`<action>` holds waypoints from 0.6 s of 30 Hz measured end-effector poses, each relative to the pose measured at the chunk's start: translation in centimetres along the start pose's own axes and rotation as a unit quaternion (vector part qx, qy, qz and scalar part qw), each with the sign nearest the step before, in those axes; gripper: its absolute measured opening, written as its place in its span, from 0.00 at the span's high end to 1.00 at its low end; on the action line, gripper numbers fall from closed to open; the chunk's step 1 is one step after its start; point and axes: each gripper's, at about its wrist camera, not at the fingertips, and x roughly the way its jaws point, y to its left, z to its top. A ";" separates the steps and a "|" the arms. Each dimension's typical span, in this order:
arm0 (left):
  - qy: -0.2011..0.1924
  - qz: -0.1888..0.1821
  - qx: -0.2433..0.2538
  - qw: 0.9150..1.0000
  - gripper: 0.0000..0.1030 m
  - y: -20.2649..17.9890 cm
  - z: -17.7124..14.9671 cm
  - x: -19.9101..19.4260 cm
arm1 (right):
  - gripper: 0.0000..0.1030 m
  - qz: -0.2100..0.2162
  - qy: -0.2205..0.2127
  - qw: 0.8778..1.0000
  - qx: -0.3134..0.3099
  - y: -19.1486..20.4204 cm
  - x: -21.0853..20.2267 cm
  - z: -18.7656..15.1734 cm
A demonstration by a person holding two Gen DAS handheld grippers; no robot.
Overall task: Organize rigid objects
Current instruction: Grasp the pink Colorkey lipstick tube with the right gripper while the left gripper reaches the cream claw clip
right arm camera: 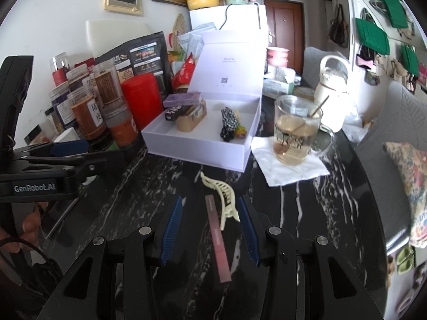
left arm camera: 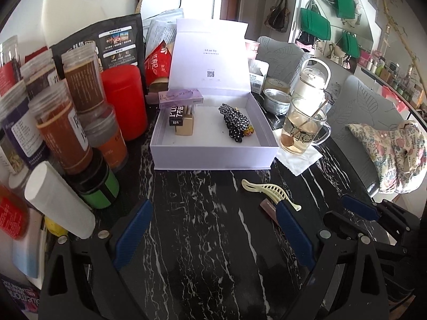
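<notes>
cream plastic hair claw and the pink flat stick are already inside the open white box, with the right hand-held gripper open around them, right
Not quite. The right wrist view shows the cream plastic hair claw and pink flat stick lying on the black marble table, in front of the open white box. The right hand-held gripper is open around them.

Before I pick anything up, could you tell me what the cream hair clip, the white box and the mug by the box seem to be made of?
Hair clip: probably moulded plastic, cream, slightly glossy, with thin comb teeth.
White box: looks like rigid matte cardboard, with crisp folded edges and a hinged lid standing open.
Mug: clear glass, since the liquid and spoon show through it; it has a printed cartoon band.
</notes>
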 end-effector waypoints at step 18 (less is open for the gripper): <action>0.056 -0.008 -0.013 0.998 0.08 0.3 -3.1 4.1 | 0.62 0.020 0.074 0.997 0.020 -1.5 4.8 -3.3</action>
